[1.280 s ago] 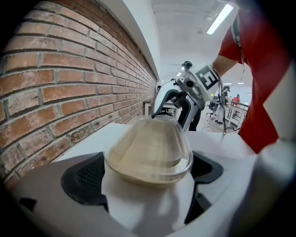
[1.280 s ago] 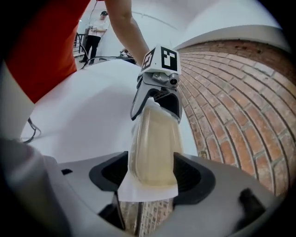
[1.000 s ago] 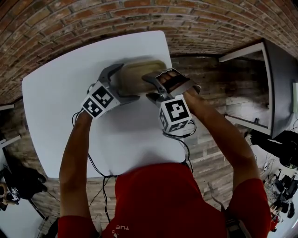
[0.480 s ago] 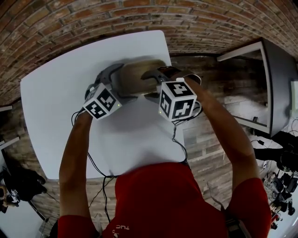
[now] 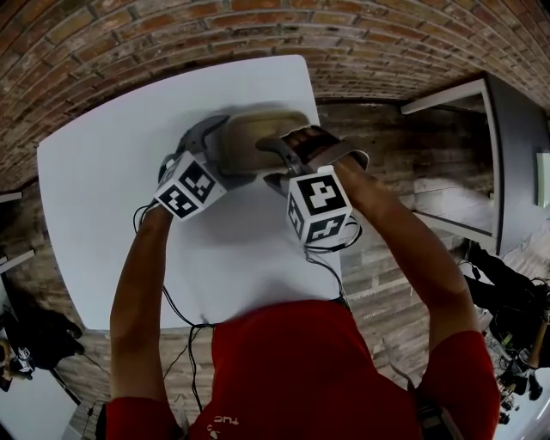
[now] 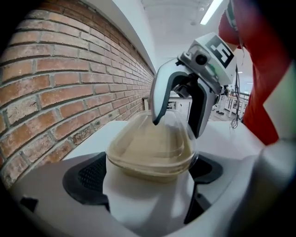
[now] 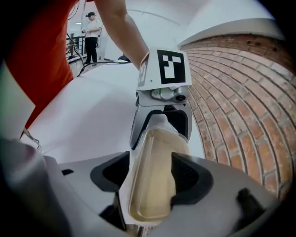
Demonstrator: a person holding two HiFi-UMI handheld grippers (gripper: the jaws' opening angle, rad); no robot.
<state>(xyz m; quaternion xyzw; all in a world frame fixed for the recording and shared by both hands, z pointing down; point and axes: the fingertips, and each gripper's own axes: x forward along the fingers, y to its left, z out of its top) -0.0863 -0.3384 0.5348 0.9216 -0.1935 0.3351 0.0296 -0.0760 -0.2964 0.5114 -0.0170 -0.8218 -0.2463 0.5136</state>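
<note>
Head view: high overhead, aimed steeply down onto the white square counter [image 5: 112,172], red brick wall [image 5: 172,26] along top edge. Left gripper view: low, very close, aimed along the left tool [image 5: 230,151] at the right tool [image 6: 175,127]; wall on left. Right gripper view: opposite heading, wall on right. Shared by all three: clear plastic tub of beige contents [image 5: 258,129].
</note>
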